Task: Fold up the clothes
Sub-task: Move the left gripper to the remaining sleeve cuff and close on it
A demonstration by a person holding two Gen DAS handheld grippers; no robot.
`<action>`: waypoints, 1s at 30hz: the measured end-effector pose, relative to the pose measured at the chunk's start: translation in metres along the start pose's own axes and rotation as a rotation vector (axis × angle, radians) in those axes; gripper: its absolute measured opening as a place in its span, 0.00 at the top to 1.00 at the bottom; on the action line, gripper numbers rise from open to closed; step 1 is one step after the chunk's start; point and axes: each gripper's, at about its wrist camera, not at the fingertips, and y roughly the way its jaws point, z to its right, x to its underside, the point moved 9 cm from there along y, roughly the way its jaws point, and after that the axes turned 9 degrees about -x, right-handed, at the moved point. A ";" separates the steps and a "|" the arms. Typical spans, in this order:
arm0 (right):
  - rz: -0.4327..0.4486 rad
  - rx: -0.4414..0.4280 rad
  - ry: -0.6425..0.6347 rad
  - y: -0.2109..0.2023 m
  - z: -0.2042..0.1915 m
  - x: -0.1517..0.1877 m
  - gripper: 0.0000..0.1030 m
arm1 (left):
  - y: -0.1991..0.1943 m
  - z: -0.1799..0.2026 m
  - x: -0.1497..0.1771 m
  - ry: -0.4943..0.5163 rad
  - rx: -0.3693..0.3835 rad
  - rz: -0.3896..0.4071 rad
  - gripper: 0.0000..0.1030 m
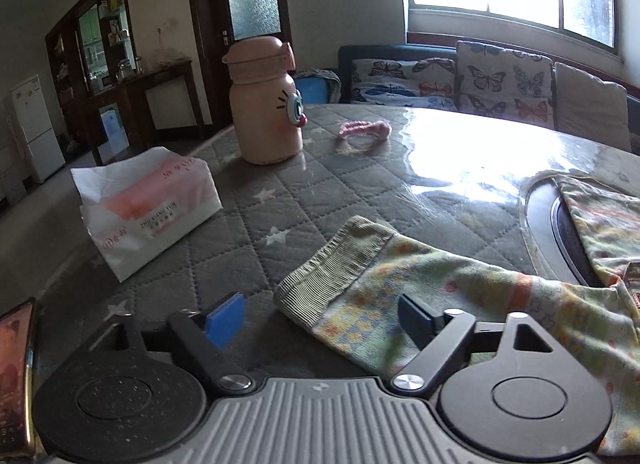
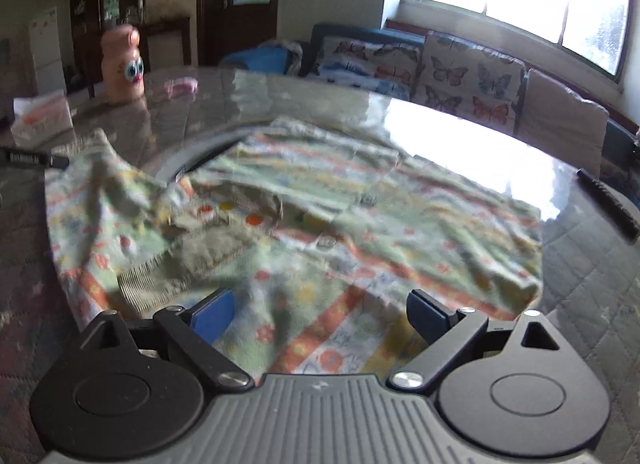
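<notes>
**Both grippers apart over the patterned garment**

The left gripper (image 1: 322, 318) has its jaws apart, the ribbed cuff (image 1: 336, 260) of a sleeve lying between them, pads not pressing. The right gripper (image 2: 320, 314) is likewise spread wide, clamping nothing, above the garment (image 2: 320, 199).

Table (image 1: 320, 167): glare hides its far surface at 1 o'clock in both views. Garment: the right wrist view shows it spread centrally but blurred; the left wrist view shows only the sleeve, cut off at 3 o'clock. Tissue pack (image 1: 148, 203) at 9 o'clock and bottle (image 1: 266, 103) at 11 o'clock read clearly in the left wrist view only.
</notes>
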 end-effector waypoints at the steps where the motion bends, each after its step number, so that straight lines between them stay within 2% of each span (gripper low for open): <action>1: 0.002 -0.001 0.004 0.002 0.000 0.002 0.06 | 0.001 0.001 0.001 -0.004 0.008 -0.005 0.30; 5: 0.023 -0.001 0.007 -0.005 -0.003 -0.002 0.06 | 0.000 0.003 0.001 -0.025 0.020 -0.008 0.43; 12: -0.003 -0.040 0.001 0.003 -0.014 0.002 0.06 | -0.008 -0.007 -0.001 -0.094 -0.023 -0.006 0.42; 18: 0.020 -0.042 0.010 -0.007 -0.014 -0.001 0.06 | -0.003 0.000 0.003 -0.085 0.004 -0.033 0.42; 21: 0.030 -0.041 0.014 -0.016 -0.011 0.000 0.06 | -0.002 0.004 0.004 -0.082 0.012 -0.030 0.46; 23: 0.030 -0.037 0.021 -0.020 -0.009 0.003 0.06 | -0.002 0.004 0.003 -0.087 0.013 -0.026 0.54; 25: 0.026 -0.032 0.026 -0.021 -0.007 0.006 0.06 | -0.002 0.004 0.002 -0.095 0.014 -0.023 0.68; 30: 0.014 -0.021 0.050 -0.023 -0.002 0.016 0.06 | -0.007 0.000 -0.004 -0.125 0.022 -0.008 0.91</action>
